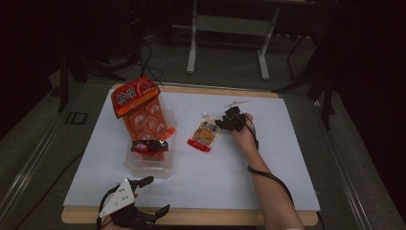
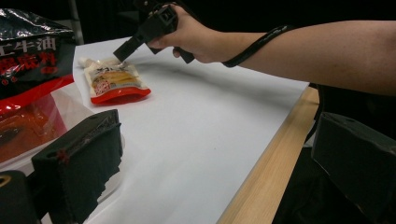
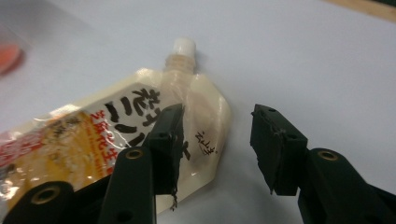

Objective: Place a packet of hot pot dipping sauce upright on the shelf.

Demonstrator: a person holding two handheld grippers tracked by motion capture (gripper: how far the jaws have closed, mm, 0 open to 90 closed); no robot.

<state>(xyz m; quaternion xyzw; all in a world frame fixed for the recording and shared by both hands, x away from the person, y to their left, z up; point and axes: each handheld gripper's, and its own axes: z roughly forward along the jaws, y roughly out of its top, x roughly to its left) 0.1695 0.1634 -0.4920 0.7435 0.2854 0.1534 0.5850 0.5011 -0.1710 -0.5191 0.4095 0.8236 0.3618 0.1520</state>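
Reaching for spout pouch [image 3: 140,135] lying flat mid-table, right of clear tray [image 1: 148,165]; right gripper [image 3: 217,149] part-open, jaws straddling pouch's upper corner — nothing pinched yet; next: lower, close on corner; left gripper [image 1: 143,196] idle near edge, open.

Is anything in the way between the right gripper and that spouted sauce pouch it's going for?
Nothing visible. The right gripper is already at the cream and orange spouted pouch on the white table sheet; one jaw is over the pouch's upper corner, the other over bare sheet, and the jaws stand apart, gripping nothing.
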